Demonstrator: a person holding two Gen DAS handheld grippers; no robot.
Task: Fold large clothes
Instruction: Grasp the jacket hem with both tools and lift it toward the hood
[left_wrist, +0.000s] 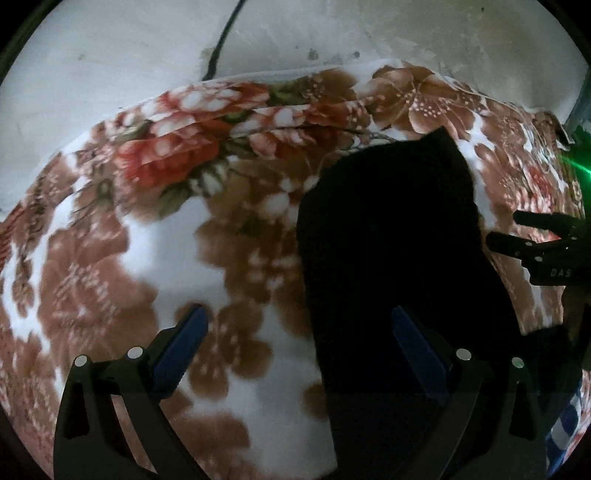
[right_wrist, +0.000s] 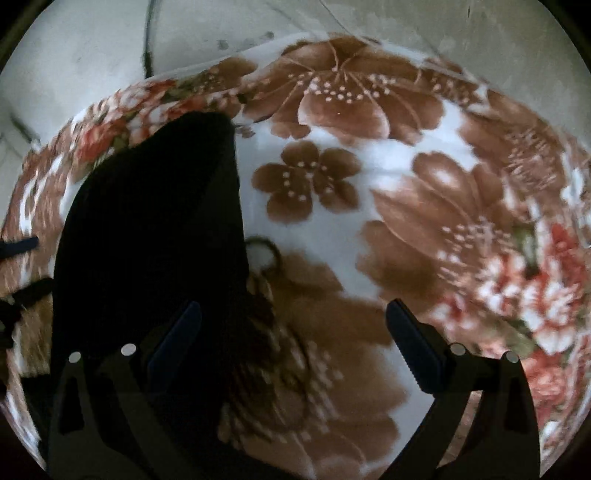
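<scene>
Floral-print fleece blanket (left_wrist: 155, 266) in brown, red and white is seen covering the bed, with a stained pale wall (left_wrist: 332, 33) behind. On it a black, long, dark cloth garment (left_wrist: 391, 236) is laid, its long axis running away from both tools. From the left tool (left_wrist: 299, 350) it lies to the right, under the right finger; from the right tool (right_wrist: 295, 347) it lies to the left. Both tools are spread apart, empty, neither clearly nearer. A thin dark cord (right_wrist: 266, 247) is noted beside the garment's edge. Nothing is judged to block a grasp.
</scene>
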